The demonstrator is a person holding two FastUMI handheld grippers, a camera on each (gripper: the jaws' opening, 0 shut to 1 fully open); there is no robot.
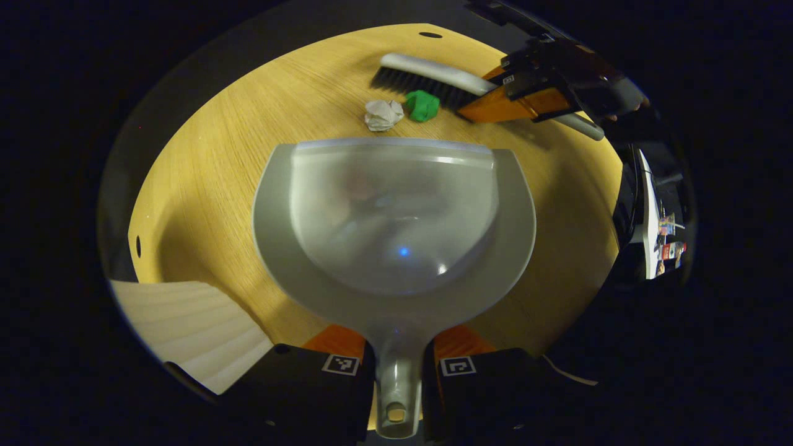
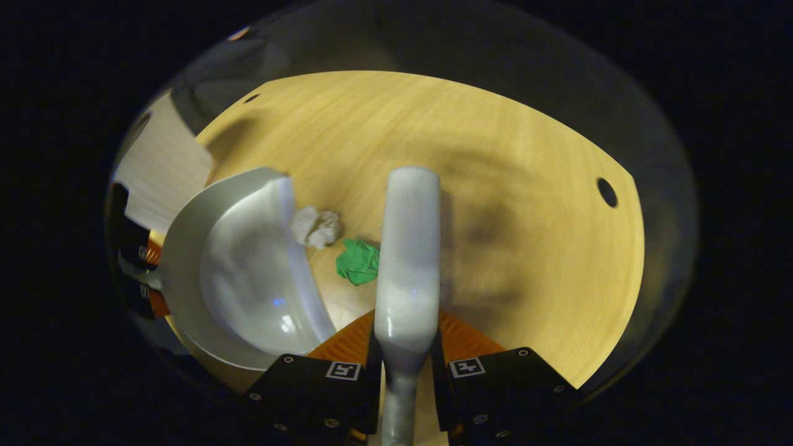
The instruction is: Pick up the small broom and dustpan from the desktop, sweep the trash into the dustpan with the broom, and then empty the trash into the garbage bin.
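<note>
My left gripper is shut on the handle of the grey dustpan, which lies flat on the wooden desk with its lip pointing away from me. Just past that lip lie a crumpled white paper ball and a green paper ball. Behind them stands the small broom, dark bristles down on the desk. My right gripper is shut on the broom's handle; its pale back runs straight ahead. The green ball touches the broom's left side, the white ball rests by the dustpan lip.
The round wooden desk has small dark holes near its rim. A pale ribbed surface lies beyond the desk edge at lower left of the left gripper view. A white stand with small coloured items stands off the desk's right side.
</note>
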